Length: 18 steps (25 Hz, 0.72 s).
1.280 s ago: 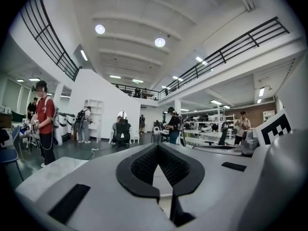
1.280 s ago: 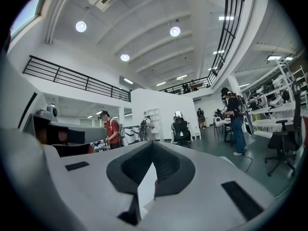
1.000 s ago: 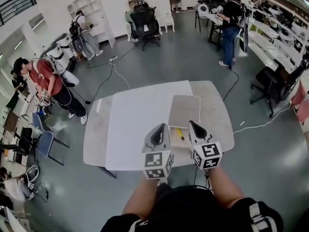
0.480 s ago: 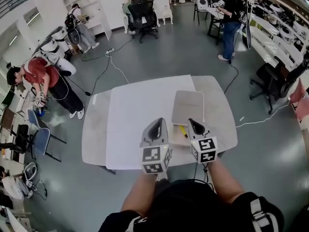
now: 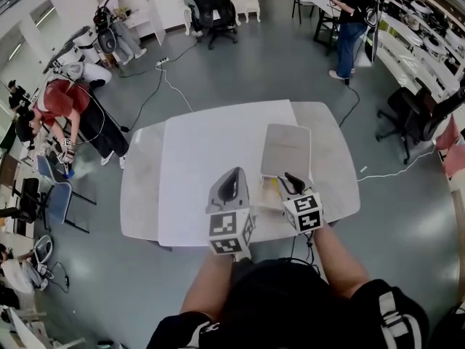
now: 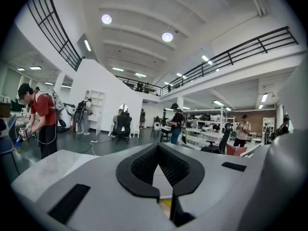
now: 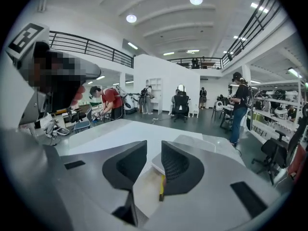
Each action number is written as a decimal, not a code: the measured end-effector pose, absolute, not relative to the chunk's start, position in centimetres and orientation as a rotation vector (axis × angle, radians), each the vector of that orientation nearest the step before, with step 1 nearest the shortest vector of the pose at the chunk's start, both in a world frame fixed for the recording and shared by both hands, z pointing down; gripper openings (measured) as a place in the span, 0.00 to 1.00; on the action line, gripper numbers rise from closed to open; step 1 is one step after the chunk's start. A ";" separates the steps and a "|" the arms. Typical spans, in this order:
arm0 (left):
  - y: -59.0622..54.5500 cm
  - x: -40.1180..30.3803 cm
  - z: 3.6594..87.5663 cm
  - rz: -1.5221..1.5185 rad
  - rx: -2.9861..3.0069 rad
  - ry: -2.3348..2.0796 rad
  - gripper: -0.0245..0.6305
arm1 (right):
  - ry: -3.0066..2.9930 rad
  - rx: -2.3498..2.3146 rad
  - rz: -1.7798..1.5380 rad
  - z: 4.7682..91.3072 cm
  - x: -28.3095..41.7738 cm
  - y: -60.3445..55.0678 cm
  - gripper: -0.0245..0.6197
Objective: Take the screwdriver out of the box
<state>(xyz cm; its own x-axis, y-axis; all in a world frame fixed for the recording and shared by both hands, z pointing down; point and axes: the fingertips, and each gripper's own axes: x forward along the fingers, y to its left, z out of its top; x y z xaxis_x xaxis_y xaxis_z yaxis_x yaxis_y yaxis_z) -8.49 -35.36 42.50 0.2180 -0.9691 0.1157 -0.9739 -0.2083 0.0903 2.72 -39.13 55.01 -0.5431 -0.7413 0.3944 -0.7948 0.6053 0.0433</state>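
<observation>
Step in hand: reach for pick. Right gripper (image 5: 292, 180) poised over open box (image 5: 285, 150), jaws just been opening, now apart, nothing between pads. Screwdriver (image 7: 162, 186) lies in box, just below and ahead of its right-hand jaw, untouched. Left gripper (image 5: 229, 185) alongside, jaws together, empty. Next, likely: lower, straddle yellow handle, close.

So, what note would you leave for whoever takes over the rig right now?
Left gripper: shut, empty, held beside the box.
Right gripper: fingers have just been opening, nothing gripped, over the open box.
Screwdriver: lying in the box, below the right gripper.
Done: box open, right gripper lined up.
Left: close on the screwdriver and lift it out.
</observation>
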 end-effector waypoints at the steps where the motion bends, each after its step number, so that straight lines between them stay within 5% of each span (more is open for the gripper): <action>1: -35.4 -8.6 42.7 0.050 2.331 -1.880 0.06 | -2.451 1.217 0.210 55.6 2.7 -39.2 0.14; 18: -35.9 -11.3 43.4 0.055 2.289 -1.888 0.06 | -2.216 1.129 0.347 64.1 2.6 -40.6 0.21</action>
